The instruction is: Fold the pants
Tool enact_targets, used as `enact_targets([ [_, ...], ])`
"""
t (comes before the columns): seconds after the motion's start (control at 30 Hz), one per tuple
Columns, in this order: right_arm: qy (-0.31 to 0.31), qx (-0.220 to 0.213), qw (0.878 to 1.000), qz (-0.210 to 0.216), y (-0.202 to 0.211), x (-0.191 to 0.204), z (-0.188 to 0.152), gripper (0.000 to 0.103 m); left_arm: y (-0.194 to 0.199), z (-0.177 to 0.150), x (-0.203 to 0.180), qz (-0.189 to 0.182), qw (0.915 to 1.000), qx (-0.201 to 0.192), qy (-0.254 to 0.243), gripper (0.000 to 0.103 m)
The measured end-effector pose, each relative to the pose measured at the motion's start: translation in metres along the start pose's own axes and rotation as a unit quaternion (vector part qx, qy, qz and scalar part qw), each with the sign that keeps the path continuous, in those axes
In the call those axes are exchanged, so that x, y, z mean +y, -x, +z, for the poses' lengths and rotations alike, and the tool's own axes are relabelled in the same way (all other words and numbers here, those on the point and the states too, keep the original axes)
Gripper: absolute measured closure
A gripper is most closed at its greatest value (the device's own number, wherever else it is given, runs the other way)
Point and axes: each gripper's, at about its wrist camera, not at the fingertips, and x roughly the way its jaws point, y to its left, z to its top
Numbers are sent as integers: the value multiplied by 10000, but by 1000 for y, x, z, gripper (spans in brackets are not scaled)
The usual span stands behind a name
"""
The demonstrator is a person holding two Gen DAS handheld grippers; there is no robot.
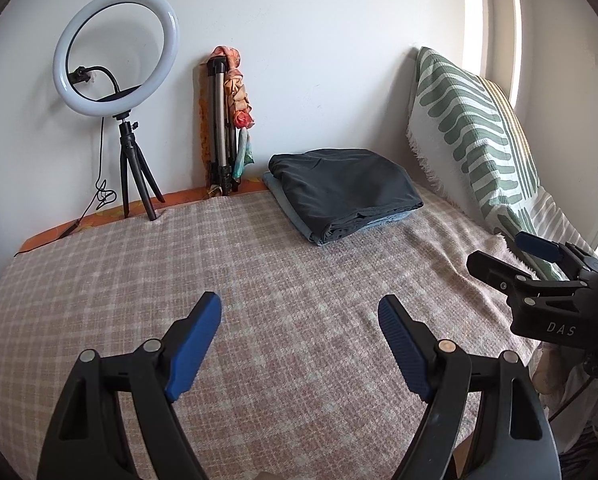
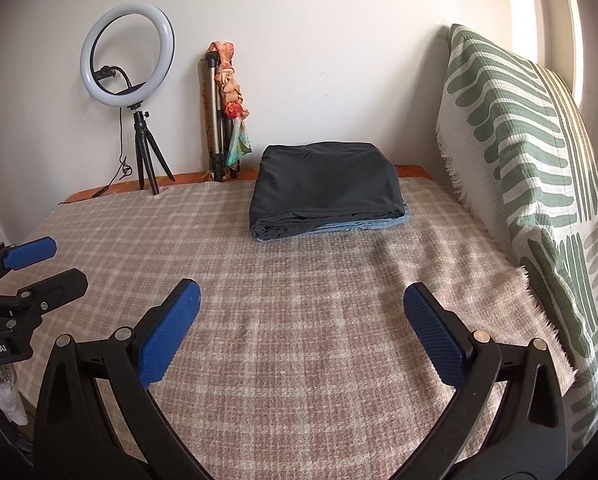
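Only the right wrist view shows orange bedding (image 2: 413, 171) behind the pants (image 2: 326, 186).

Matt dark cloth pants (image 2: 326, 184) folded smooth, coarse woven checked blanket (image 2: 299, 320) with frayed fringe, waffle-textured cloth cushion (image 2: 531, 168), glossy plastic ring light (image 2: 127, 55), ribbed blue fingertips (image 2: 170, 330)

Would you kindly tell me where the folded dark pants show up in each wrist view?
Left wrist view: folded dark pants sit right of centre, upper middle, on a light blue garment.
Right wrist view: the pants sit near centre, upper middle.
Shared landmark: the ring light stands to their left by the wall.
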Motion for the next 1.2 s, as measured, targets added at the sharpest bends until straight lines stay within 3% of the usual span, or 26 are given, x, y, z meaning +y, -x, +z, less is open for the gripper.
enact_targets([
  [0.43, -59, -30, 10000, 19, -2, -1, 2, 0, -20, -1, 5, 345, 9980, 498, 170, 24],
  [1.2, -95, -35, 9999, 22, 2, 1, 0, 0, -10, 6, 2, 409, 9986, 315, 78, 24],
])
